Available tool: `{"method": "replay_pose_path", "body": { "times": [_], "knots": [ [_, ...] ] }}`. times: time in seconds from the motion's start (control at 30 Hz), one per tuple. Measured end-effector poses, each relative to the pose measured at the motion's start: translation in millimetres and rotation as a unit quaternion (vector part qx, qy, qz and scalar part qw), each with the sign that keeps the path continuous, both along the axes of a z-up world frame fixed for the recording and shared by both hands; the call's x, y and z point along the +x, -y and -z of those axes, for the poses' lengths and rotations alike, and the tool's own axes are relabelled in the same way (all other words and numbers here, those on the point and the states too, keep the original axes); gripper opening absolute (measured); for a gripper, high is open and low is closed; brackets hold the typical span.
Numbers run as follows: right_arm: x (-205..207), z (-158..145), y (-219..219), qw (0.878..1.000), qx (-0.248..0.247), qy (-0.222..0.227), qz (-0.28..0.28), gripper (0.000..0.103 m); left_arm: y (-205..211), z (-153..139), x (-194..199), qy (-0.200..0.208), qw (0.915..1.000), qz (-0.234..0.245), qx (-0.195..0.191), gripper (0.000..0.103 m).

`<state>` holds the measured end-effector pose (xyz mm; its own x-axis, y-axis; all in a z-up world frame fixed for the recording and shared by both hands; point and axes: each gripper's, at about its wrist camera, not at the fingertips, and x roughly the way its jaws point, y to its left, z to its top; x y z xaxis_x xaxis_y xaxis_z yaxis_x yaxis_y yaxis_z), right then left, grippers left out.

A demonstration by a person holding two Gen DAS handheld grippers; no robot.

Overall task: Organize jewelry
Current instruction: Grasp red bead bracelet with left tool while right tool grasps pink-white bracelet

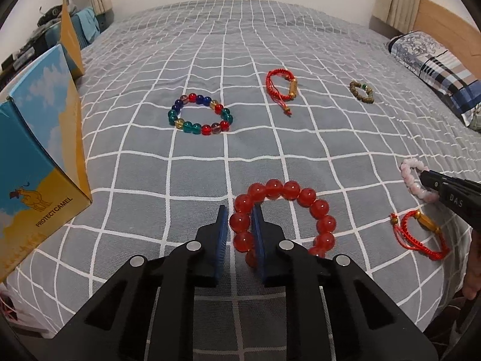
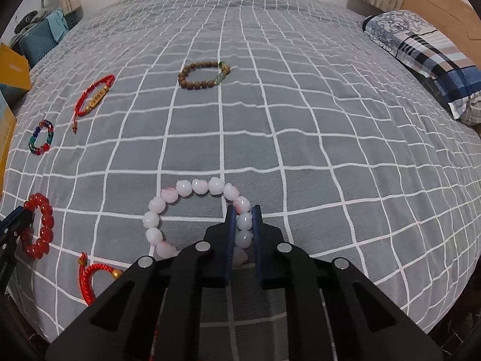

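On the grey checked bedspread (image 1: 210,165) lies a red glass-bead bracelet (image 1: 291,189). My left gripper (image 1: 239,210) is shut on its left side, with beads pinched between the blue pads. In the right wrist view, my right gripper (image 2: 244,210) is shut on the right side of a pale pink bead bracelet (image 2: 186,188). Both bracelets rest on the cover. Each view shows the other pair at its edge: the pink bracelet (image 1: 412,168) with the right gripper (image 1: 424,177), and the red bracelet (image 2: 45,219) with the left gripper (image 2: 21,219).
Farther back lie a multicoloured bead bracelet (image 1: 200,114), a red cord bracelet (image 1: 281,85) and a brown wooden-bead bracelet (image 1: 362,90). A second red cord bracelet (image 1: 421,234) lies near the front edge. A blue-and-yellow box (image 1: 39,156) stands left, and a pillow (image 1: 436,66) lies right.
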<state>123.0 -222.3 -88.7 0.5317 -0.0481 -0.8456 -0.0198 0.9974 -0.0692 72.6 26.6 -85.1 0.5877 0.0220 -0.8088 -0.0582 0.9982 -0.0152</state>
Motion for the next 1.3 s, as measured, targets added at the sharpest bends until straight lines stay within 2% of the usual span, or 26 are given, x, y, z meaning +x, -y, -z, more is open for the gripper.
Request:
{"method": "replay_pose_path", "body": {
  "times": [0.6, 0.97, 1.3],
  "knots": [
    [-12, -27, -1, 0.997, 0.024, 0.074, -0.005, 0.010, -7, -25, -8, 0.027, 0.9992, 0.002, -0.029, 0.013],
    [-18, -39, -6, 0.995, 0.039, 0.090, -0.014, 0.010, -3, -46, -14, 0.044, 0.9982, 0.010, -0.038, 0.013],
    [-20, -59, -19, 0.994, 0.044, 0.099, -0.022, 0.010, -9, -65, -13, 0.054, 0.9979, -0.013, -0.034, 0.013]
  ]
}}
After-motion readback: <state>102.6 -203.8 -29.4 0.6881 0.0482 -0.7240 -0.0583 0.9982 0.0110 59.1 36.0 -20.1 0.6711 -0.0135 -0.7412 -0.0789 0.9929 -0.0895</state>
